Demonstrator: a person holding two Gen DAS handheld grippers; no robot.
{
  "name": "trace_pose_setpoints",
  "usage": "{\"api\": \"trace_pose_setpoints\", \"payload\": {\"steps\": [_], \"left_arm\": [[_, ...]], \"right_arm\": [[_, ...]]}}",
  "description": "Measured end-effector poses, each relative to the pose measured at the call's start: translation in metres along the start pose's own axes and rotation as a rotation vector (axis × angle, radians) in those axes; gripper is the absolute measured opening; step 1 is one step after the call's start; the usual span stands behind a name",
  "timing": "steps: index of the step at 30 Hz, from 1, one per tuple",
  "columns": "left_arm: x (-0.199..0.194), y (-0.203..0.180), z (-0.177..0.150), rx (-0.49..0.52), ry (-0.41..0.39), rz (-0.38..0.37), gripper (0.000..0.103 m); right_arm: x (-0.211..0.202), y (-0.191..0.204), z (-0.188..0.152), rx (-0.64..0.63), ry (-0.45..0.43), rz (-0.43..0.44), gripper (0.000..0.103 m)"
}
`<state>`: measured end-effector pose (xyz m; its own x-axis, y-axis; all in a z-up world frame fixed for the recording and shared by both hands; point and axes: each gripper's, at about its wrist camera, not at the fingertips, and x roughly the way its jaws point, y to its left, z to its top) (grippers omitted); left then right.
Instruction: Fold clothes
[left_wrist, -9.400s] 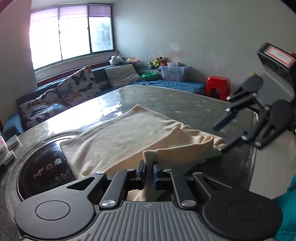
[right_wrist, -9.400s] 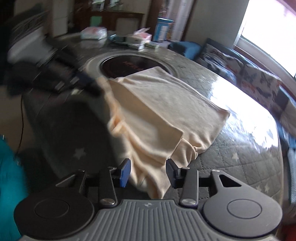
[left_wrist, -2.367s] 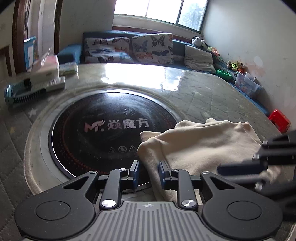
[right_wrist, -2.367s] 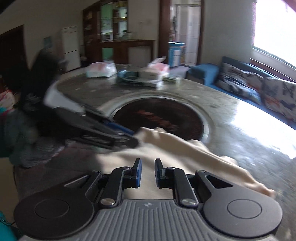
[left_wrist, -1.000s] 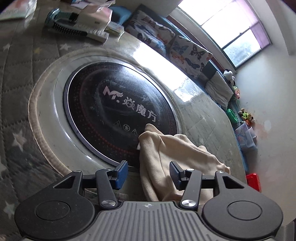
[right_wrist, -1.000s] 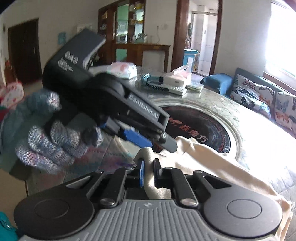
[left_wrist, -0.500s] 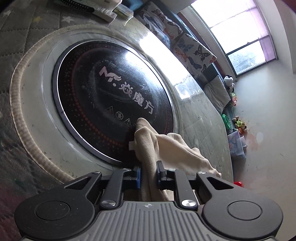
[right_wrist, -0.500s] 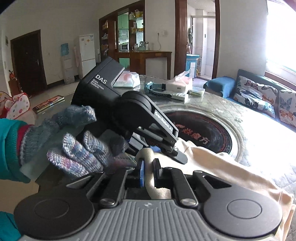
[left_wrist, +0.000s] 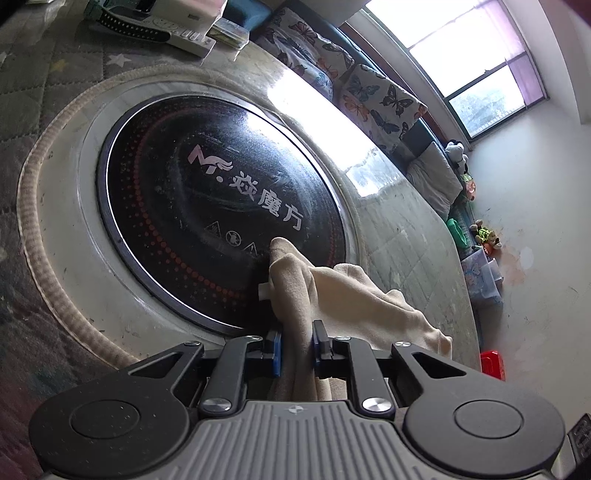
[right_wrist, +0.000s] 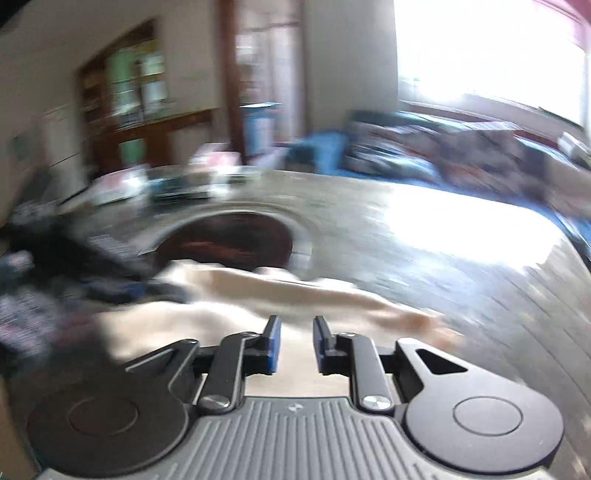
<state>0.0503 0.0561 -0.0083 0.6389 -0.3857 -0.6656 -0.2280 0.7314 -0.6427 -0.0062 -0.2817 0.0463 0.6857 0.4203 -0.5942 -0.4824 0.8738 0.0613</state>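
A cream garment (left_wrist: 332, 295) lies bunched on the round quilted table at the edge of a black glass cooktop (left_wrist: 207, 199). My left gripper (left_wrist: 295, 347) is shut on a thick fold of this garment and holds its end raised over the cooktop. In the blurred right wrist view the garment (right_wrist: 258, 291) stretches across the table ahead of my right gripper (right_wrist: 295, 343). That gripper's jaws stand slightly apart with nothing between them. The left gripper shows as a dark blur (right_wrist: 110, 273) at the left.
A grey quilted cover (left_wrist: 26, 92) wraps the table around a marble ring (left_wrist: 74, 206). Boxes and a remote (left_wrist: 155, 26) sit at the far side. A sofa with butterfly cushions (left_wrist: 373, 96) and a red stool (left_wrist: 491, 363) stand beyond the table.
My right gripper has let go of the garment fold, opened slightly and swung fast to the right. My left gripper stays shut on the garment and has barely moved.
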Motion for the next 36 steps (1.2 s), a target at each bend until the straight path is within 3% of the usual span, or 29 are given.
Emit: {"api": "trace_pose_setpoints", "payload": {"steps": [2,6,12,17,20,22,30,36], "left_arm": [[0.000,-0.001,0.000,0.009,-0.001,0.005,0.017],[0.002,-0.002,0.000,0.018,-0.001,0.014,0.017],[0.004,-0.004,0.000,0.037,-0.002,0.027,0.017],[0.004,-0.007,0.001,0.058,-0.006,0.041,0.017],[0.003,-0.012,0.000,0.085,-0.014,0.050,0.017],[0.001,-0.018,0.000,0.108,-0.022,0.052,0.017],[-0.007,-0.059,0.003,0.247,-0.066,0.009,0.015],[0.006,-0.104,-0.002,0.341,-0.070,-0.042,0.014]], "right_arm": [[0.008,-0.029,-0.004,0.079,0.012,-0.076,0.022],[0.018,-0.059,-0.011,0.173,0.029,-0.129,0.031],[0.027,-0.078,-0.024,0.230,0.044,-0.156,0.039],[0.032,-0.085,-0.027,0.263,0.038,-0.158,0.040],[0.034,-0.081,-0.026,0.258,0.034,-0.152,0.030],[0.032,-0.079,-0.026,0.255,0.029,-0.138,0.014],[0.005,-0.076,-0.014,0.251,-0.053,-0.146,0.010],[-0.029,-0.095,-0.005,0.250,-0.116,-0.224,0.010]]}}
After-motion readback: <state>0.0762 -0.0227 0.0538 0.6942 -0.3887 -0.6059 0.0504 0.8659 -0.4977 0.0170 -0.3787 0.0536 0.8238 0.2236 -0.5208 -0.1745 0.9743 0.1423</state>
